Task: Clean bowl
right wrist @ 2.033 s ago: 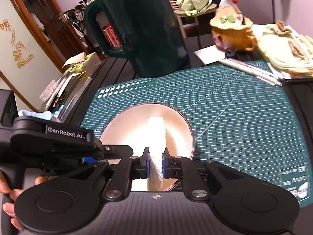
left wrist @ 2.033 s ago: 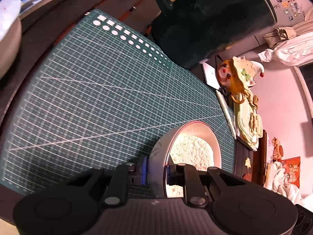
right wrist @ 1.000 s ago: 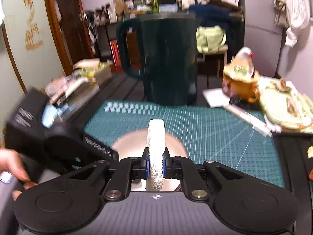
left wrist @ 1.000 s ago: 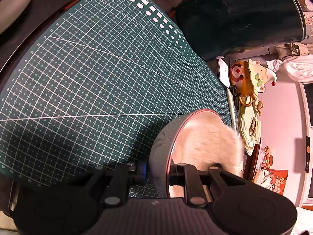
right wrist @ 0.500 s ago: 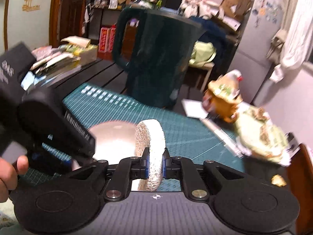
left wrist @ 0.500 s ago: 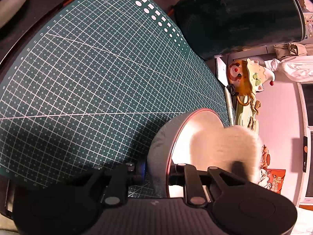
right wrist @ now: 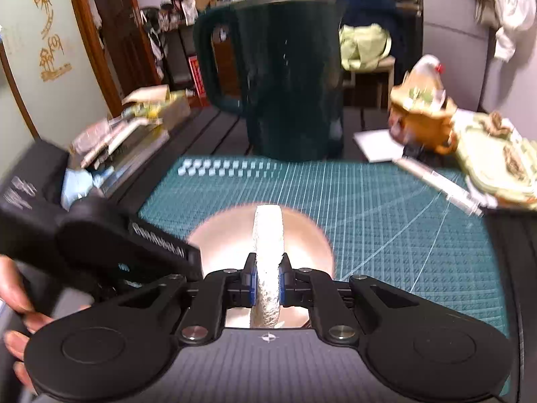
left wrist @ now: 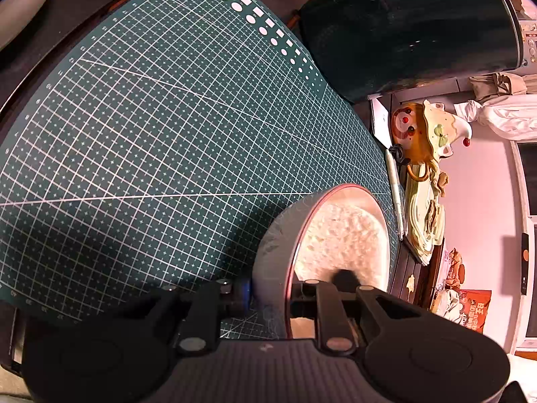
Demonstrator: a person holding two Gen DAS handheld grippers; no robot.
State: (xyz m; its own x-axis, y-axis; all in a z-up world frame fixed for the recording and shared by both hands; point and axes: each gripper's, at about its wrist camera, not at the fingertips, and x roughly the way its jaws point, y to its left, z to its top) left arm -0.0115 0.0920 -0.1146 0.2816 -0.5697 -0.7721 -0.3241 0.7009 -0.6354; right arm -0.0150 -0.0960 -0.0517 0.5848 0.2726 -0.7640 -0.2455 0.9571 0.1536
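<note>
A grey bowl (left wrist: 275,252) with a pale inside and a thin red rim stands tilted over the green cutting mat (left wrist: 161,134). My left gripper (left wrist: 268,294) is shut on the bowl's rim, one finger outside and one inside. A white round sponge (left wrist: 339,238) lies against the bowl's inside. In the right wrist view my right gripper (right wrist: 267,283) is shut on that sponge (right wrist: 267,235), edge-on, over the bowl (right wrist: 302,238). The left gripper's black body (right wrist: 100,241) reaches in from the left, with a hand (right wrist: 13,302) on it.
A large dark green jug (right wrist: 285,84) stands at the mat's far edge. An orange and white ceramic figure (right wrist: 423,114), a leaf-shaped dish (right wrist: 496,164), a pen (right wrist: 443,181) and white paper lie to the right. Boxes and papers (right wrist: 134,124) crowd the left.
The sponge has swept out past the bowl's rim and come back down inside the bowl. The right gripper view has swung back toward the jug. The left gripper has kept hold of the tilted bowl.
</note>
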